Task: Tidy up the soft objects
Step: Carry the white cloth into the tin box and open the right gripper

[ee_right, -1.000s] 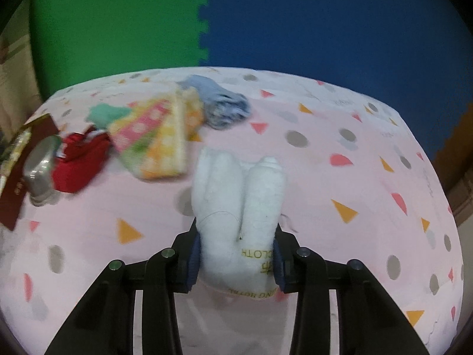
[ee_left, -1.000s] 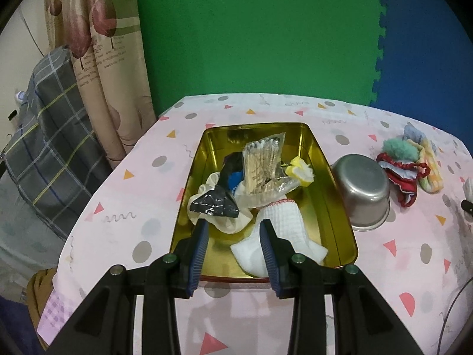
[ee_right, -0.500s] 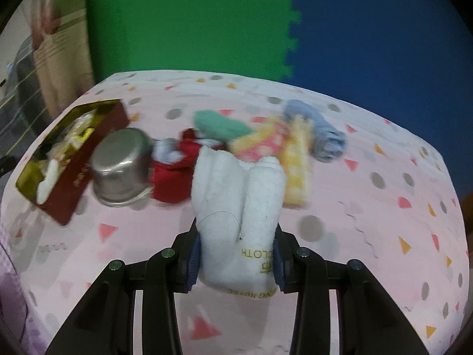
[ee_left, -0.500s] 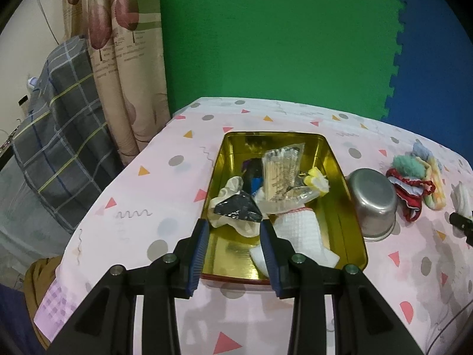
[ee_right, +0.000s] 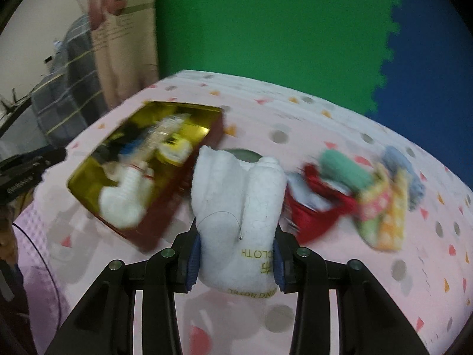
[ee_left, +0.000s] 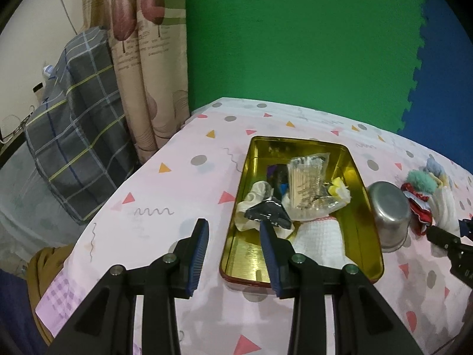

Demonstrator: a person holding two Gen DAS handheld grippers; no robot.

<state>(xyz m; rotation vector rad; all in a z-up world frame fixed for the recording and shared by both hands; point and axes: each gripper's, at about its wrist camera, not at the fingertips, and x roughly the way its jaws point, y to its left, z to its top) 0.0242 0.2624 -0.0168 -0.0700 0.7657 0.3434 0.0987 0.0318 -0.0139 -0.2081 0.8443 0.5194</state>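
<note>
My right gripper (ee_right: 236,251) is shut on a folded white cloth (ee_right: 239,207) with yellow lettering and holds it above the table, near the gold tin's right edge. The white cloth also shows in the left wrist view (ee_left: 446,210). The gold tin (ee_left: 369,236) holds a white knitted cloth (ee_left: 319,236), a cream cloth, a black packet and a clear bag of sticks (ee_left: 307,177). My left gripper (ee_left: 233,233) is open and empty, at the tin's near left corner. A pile of red, green, yellow and blue cloths (ee_right: 360,198) lies to the right.
A steel pot (ee_left: 387,210) stands right of the tin. The tin also shows in the right wrist view (ee_right: 165,207). The table has a pink patterned cover (ee_left: 177,183). A plaid-covered object (ee_left: 74,136) and a curtain stand left of the table.
My right gripper has swung left with the white cloth, from beside the cloth pile to next to the tin. My left gripper has drawn back and to the left.
</note>
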